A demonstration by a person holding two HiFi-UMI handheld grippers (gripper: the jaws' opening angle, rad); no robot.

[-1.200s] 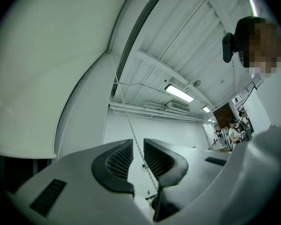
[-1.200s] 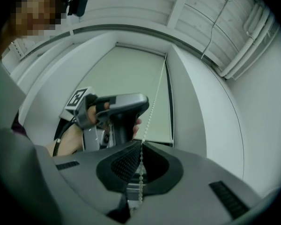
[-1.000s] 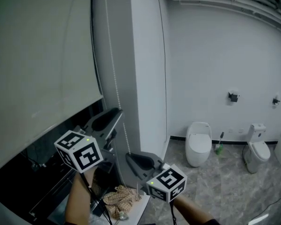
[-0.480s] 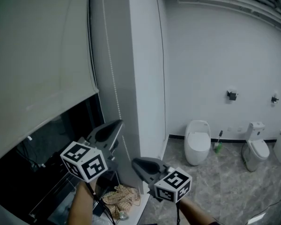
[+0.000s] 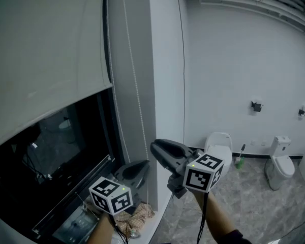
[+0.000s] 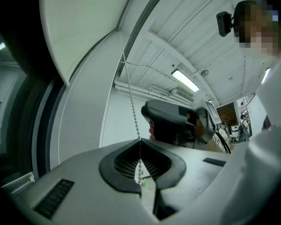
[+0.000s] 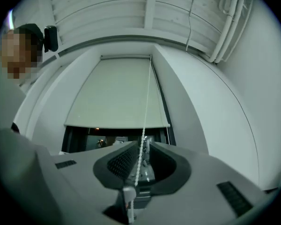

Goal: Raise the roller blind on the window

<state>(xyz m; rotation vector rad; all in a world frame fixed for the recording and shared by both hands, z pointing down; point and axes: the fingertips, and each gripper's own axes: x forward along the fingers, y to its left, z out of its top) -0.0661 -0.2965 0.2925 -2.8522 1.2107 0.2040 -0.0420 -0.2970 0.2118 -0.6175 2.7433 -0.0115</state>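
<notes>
Roller blind (image 5: 46, 60) hangs down over the upper part of the window (image 5: 56, 151), and I see dark glass exposed under its bottom edge. It sits left of the white column (image 5: 165, 60). Two toilets (image 5: 219, 141) (image 5: 280, 161) stand against the far wall, well apart from the window.

Right gripper (image 5: 156, 147) is the higher one, out in front of the column. In its own view the jaws stand a narrow gap apart. The bead chain (image 5: 134, 85) runs up between them toward the top corner of the blind, and the pads aren't clamping it.

Left gripper (image 5: 134, 171) is lower, near the sill. Its jaws are closed at the tips and pinch the bead chain, which runs straight up from the pinch point.

Crumpled patterned cloth (image 5: 134, 215) lies on the sill just below the left gripper.
</notes>
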